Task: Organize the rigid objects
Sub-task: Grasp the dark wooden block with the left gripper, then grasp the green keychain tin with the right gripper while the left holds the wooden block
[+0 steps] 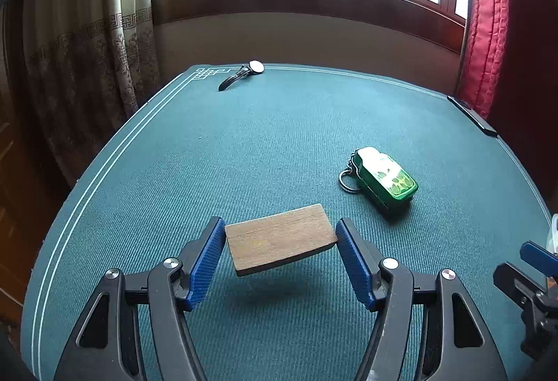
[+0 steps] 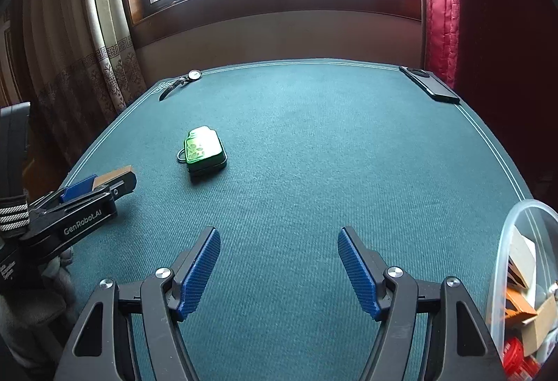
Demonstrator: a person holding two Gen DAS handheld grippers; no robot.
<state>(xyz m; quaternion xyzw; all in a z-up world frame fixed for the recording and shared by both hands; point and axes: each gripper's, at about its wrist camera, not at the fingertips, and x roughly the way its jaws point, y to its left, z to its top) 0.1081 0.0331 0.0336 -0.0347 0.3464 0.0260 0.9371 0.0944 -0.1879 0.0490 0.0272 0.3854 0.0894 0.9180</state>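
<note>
Right wrist alone shows the plastic container [image 2: 516, 231] (partly filled) beside the table [image 2: 314, 136] edge.

Clear plastic container [image 2: 523, 241]: cut off by the right and bottom edges of the right wrist view; only its curved left rim and wall show.
Container contents: a jumble of cardboard, orange and red pieces, blurred through the wall, not identifiable.
Round-faced wristwatch with dark strap [image 1: 244, 74]: dial too small to read.
Flat black slab at the table's far right edge [image 1: 470, 116]: kind unclear.
</note>
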